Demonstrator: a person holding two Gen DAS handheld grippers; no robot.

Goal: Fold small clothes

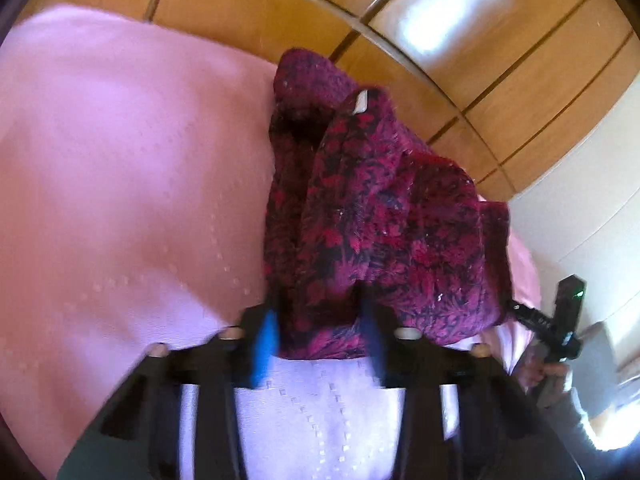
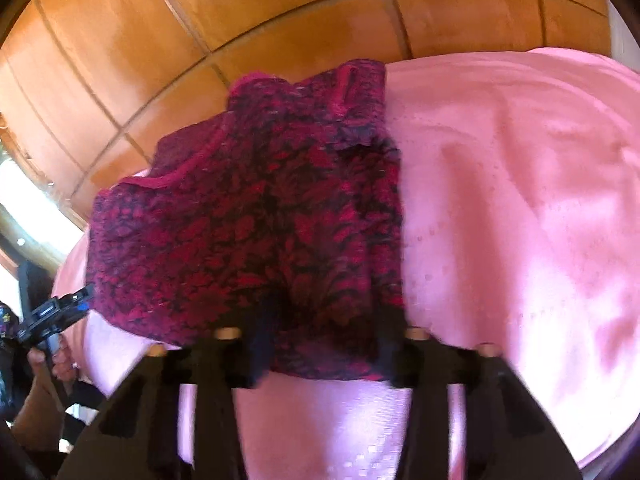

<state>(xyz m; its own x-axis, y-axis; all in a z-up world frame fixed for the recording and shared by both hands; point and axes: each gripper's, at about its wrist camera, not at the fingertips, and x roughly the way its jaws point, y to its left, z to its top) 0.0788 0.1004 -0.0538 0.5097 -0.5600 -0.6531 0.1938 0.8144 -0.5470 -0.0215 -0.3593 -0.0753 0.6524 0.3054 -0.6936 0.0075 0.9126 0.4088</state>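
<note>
Both claws, left claw [image 1: 320, 320] and right claw [image 2: 320, 336], clamp near hem of floral garment [image 1: 380, 216]; thick bunched layers may slip free on lift over pink cloth [image 1: 120, 160]

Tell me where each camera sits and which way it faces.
Left wrist: on the left gripper, looking down along its fingers at the red patterned garment on pink cloth; the person's right hand at the right edge.
Right wrist: on the right gripper, same downward aim; the left hand at the left edge.
Shared: garment, pink cloth, wooden panels.
</note>
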